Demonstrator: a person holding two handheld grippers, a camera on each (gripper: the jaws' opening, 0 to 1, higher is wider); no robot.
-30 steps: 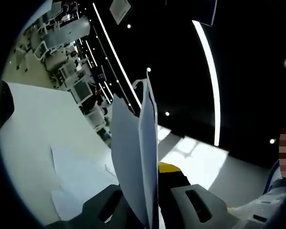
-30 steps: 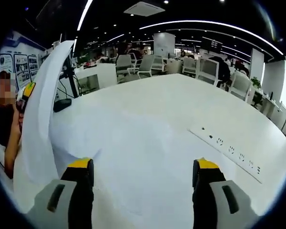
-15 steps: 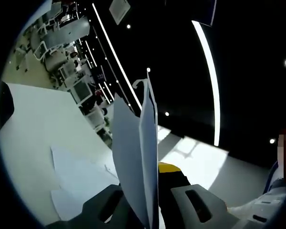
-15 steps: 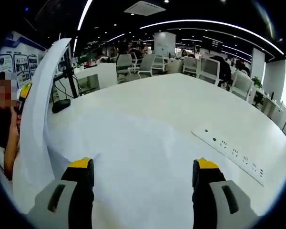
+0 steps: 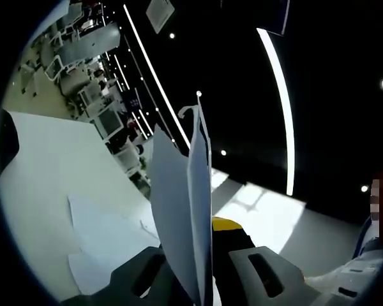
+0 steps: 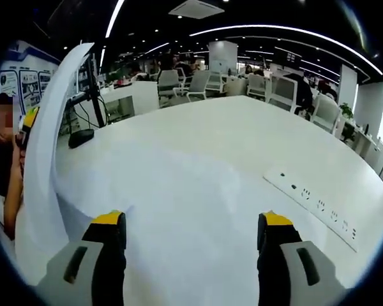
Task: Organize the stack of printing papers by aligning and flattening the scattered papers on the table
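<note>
Left gripper (image 5: 207, 255) pinches upright papers (image 5: 182, 210). Right gripper (image 6: 191, 239) wide open, holds nothing, over white surface (image 6: 204, 159).

The left gripper (image 5: 201, 255), grey with yellow-tipped jaws, pinches a sheaf of white printing papers (image 5: 182, 204) that stands upright on edge between its jaws, reaching toward the dark ceiling and its long white strip lights (image 5: 277, 83). More loose white sheets (image 5: 105, 239) lie flat on the white table (image 5: 45, 159) beyond.
</note>
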